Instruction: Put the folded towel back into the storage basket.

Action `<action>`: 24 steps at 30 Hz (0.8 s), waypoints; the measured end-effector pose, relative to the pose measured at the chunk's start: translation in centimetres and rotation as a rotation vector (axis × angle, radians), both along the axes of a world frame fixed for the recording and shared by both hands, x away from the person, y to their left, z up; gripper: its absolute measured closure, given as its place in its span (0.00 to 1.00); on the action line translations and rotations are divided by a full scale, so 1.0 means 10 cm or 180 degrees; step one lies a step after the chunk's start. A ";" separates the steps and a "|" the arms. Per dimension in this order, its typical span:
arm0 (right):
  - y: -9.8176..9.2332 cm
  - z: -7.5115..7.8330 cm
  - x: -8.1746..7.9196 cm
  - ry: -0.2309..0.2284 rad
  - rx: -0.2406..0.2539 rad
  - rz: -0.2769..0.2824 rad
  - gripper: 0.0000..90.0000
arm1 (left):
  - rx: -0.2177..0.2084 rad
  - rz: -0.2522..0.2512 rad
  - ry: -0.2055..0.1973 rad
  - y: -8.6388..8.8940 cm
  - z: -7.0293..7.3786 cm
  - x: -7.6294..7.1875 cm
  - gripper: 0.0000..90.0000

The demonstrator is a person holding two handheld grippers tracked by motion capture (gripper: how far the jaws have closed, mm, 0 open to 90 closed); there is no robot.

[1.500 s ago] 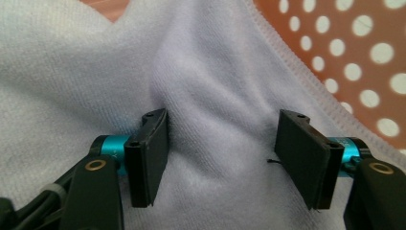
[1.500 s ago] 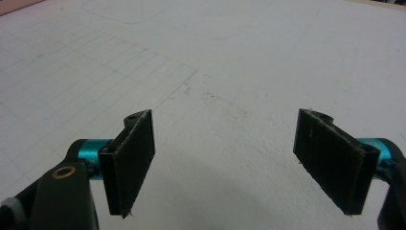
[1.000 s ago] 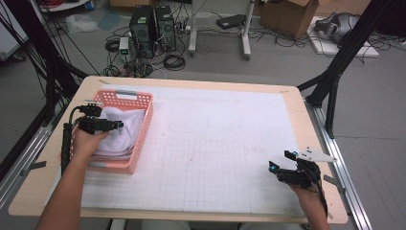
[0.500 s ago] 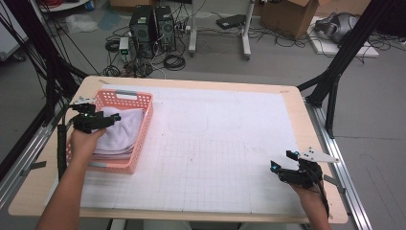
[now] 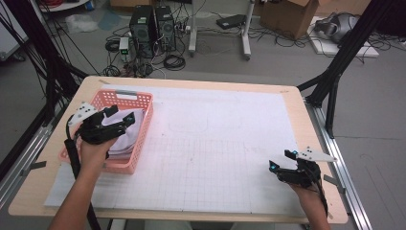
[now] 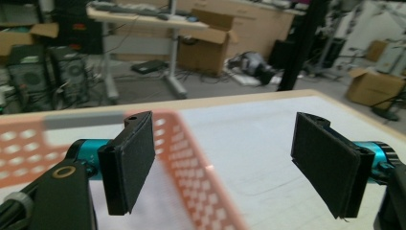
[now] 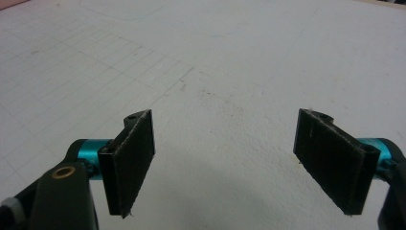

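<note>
The left gripper (image 5: 122,117) is held above the pink basket (image 5: 139,136) at the table's 9 o'clock side, jaws spread wide and just opened further, nothing between them. In the left gripper view the pads (image 6: 136,160) are bare, with the basket's rim (image 6: 191,143) blurred below and the white cloth (image 6: 158,206) seen at 6 o'clock under the jaws. From the high view the white cloth (image 5: 125,139) is seen lying inside the basket, bunched against its right wall, clear of the pads. The step in hand is judged to be the release and pull-away after the cloth was dropped in.

To do it well, the jaws should be kept fully apart while the gripper is lifted, so no fold is snagged on a pad. The lift should be made straight up before any sideways travel, so the basket rim is not clipped and the basket is not dragged. The trailing cable should be kept off the rim too. It should be checked that no corner of the cloth hangs over the wall.

The right gripper (image 5: 278,162) is rested near the table's 4 o'clock corner, well apart from the basket, jaws spread and empty over the white gridded sheet (image 7: 215,81). It is best left parked there.
</note>
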State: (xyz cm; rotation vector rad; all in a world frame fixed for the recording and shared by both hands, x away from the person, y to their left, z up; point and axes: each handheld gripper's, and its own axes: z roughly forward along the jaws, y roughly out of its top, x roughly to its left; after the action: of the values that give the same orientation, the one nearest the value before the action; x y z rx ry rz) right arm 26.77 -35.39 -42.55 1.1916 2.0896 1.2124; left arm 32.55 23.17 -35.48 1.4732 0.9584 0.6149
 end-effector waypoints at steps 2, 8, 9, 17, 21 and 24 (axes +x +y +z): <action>0.00 0.00 0.00 -0.0017 0.0009 0.0005 0.23 | 0.0005 -0.0122 -0.0067 -0.13 0.03 -0.06 0.26; -0.01 0.00 0.03 -0.0041 0.0045 -0.0007 0.23 | 0.0134 -0.0486 -0.0181 -0.58 0.00 -0.20 0.26; -0.01 0.00 0.03 -0.0044 0.0036 0.0002 0.23 | 0.0118 -0.0537 -0.0156 -0.65 -0.02 -0.22 0.26; -0.04 0.01 0.00 -0.0077 0.0024 0.0021 0.23 | 0.0181 -0.0786 -0.0093 -1.09 -0.30 -0.31 0.27; -0.05 0.02 -0.03 -0.0100 0.0022 0.0013 0.23 | 0.0173 -0.0843 -0.0028 -1.22 -0.48 -0.38 0.28; -0.05 0.02 -0.04 -0.0101 0.0017 0.0011 0.23 | 0.0200 -0.0844 0.0024 -1.26 -0.61 -0.42 0.28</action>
State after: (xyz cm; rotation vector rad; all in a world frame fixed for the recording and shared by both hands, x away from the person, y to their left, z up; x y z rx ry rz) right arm 26.32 -35.85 -42.36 1.1640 2.0675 1.2313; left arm 28.40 10.53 -41.54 1.6265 0.7385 0.4490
